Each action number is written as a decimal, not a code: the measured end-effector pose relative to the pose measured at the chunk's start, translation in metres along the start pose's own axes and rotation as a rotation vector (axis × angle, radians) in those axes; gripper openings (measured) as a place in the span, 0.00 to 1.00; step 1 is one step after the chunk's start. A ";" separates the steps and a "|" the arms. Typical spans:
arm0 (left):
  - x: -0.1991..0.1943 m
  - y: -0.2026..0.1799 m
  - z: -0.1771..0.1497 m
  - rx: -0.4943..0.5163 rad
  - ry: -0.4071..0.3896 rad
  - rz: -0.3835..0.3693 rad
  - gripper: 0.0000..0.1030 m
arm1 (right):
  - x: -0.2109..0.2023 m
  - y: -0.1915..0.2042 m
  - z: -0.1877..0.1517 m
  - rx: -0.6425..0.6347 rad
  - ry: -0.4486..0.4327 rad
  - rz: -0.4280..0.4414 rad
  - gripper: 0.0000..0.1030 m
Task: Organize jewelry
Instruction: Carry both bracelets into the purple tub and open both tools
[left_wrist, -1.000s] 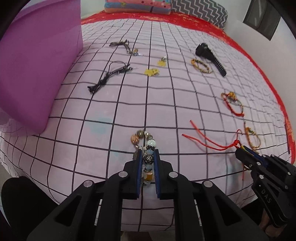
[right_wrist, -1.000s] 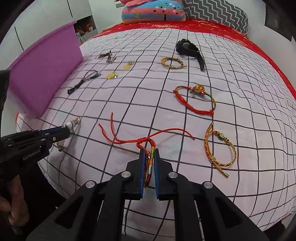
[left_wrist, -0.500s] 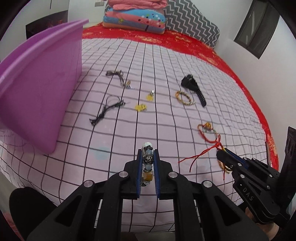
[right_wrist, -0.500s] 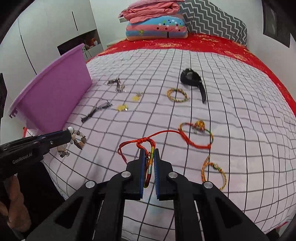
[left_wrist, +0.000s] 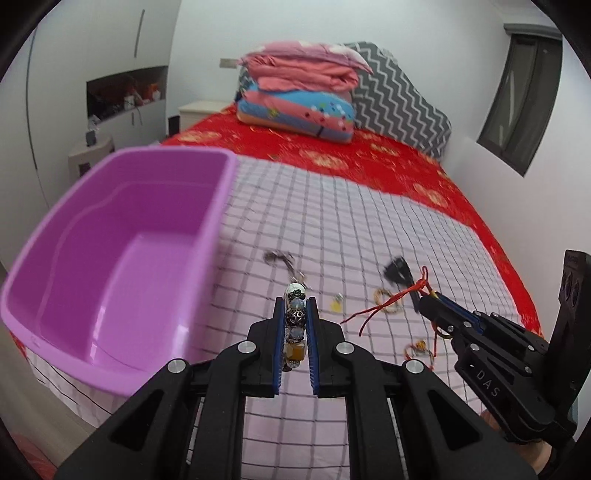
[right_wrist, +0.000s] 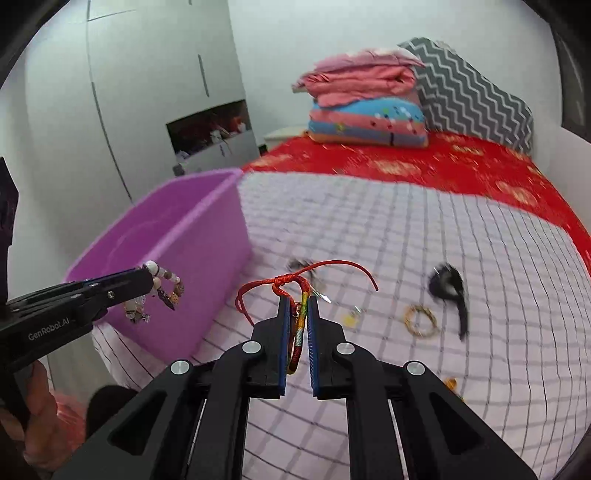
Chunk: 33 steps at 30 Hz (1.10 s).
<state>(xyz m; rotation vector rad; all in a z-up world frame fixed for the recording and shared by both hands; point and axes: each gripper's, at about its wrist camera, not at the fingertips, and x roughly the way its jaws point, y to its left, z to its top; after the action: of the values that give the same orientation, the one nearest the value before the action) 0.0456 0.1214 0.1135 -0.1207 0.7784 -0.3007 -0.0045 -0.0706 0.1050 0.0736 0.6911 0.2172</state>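
- Left wrist view: left tongs (left_wrist: 294, 325) clamped on a beaded bracelet (left_wrist: 295, 318), beads stacked between the blue pads, top bead poking past the tips.
- Purple tub (left_wrist: 110, 266) just left of the tips, its inside bare as far as can be seen, sitting on the checked bedsheet (left_wrist: 332, 229).
- Right tongs (left_wrist: 430, 301) seen at the right edge, pinching a red cord bracelet (left_wrist: 388, 302) whose loose ends trail toward the sheet.
- More pieces left on the bed: a black watch (left_wrist: 399, 271), a small woven ring (left_wrist: 386, 295), a dark cord (left_wrist: 279, 256), a yellow charm (left_wrist: 336, 302).
- Best handling, as a guess: carry the tips past the tub's near wall and over the hollow before loosening, so the beads drop inside and not on the rim.
- Pose: held high above the bed, pointed forward and tilted down.
- Right wrist view: right tongs (right_wrist: 297, 308) shut on the red cord bracelet (right_wrist: 301, 295), knot at the tips, tails arching free.
- Left tongs (right_wrist: 147, 280) at the left, beaded bracelet (right_wrist: 162, 291) dangling in front of the tub's (right_wrist: 207, 258) outer wall, a hand (right_wrist: 40, 417) below on the grip.
- Worth watching: long red tails could snag the rim; a release well over the middle looks safest.
- Pose: raised, angled down, aimed between tub and watch (right_wrist: 448, 286).
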 end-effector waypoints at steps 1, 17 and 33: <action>-0.005 0.010 0.008 -0.007 -0.015 0.015 0.11 | 0.002 0.009 0.010 -0.011 -0.011 0.023 0.09; -0.013 0.160 0.040 -0.161 -0.019 0.231 0.11 | 0.096 0.177 0.098 -0.206 0.079 0.267 0.09; 0.029 0.202 0.017 -0.249 0.079 0.292 0.12 | 0.168 0.202 0.078 -0.290 0.273 0.205 0.11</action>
<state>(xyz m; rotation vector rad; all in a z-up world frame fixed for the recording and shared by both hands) 0.1224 0.3041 0.0622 -0.2283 0.8974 0.0695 0.1366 0.1639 0.0880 -0.1664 0.9180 0.5287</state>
